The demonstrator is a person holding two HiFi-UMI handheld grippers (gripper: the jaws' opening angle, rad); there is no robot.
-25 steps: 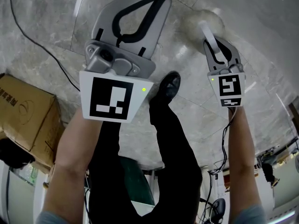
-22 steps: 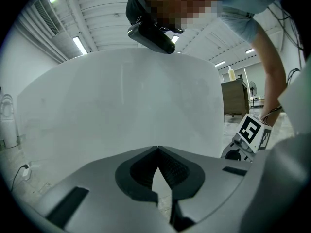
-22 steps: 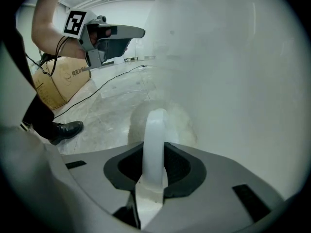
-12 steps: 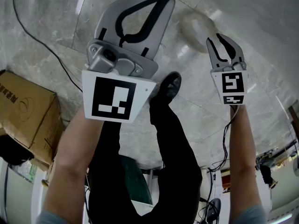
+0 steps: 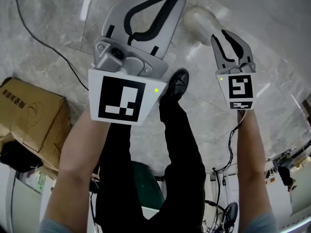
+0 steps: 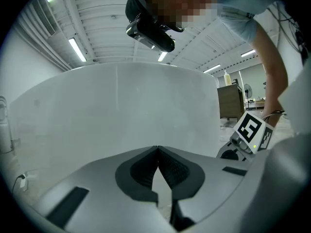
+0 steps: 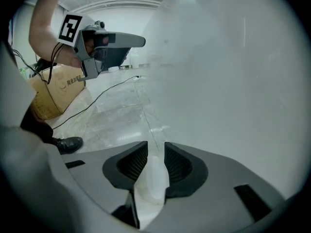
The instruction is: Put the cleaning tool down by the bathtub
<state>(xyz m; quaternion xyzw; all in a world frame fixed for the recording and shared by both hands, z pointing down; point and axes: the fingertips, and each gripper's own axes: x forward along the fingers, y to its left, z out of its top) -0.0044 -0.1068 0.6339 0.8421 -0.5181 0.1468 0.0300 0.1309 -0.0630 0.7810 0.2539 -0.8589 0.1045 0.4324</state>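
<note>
Nearest, the left gripper (image 6: 158, 148) has its jaws pressed together on nothing. The right gripper (image 7: 155, 147) has just been opening, then easing in slightly; its jaws stand apart. The white cleaning tool (image 7: 154, 178) shows in their gap, untouched, on the marble floor (image 7: 112, 115) beside the bathtub (image 7: 233, 81).

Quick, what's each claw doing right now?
Left claw: shut, empty.
Right claw: open, having just opened wide and eased back a touch; the tool shows between its pads, not gripped.
</note>
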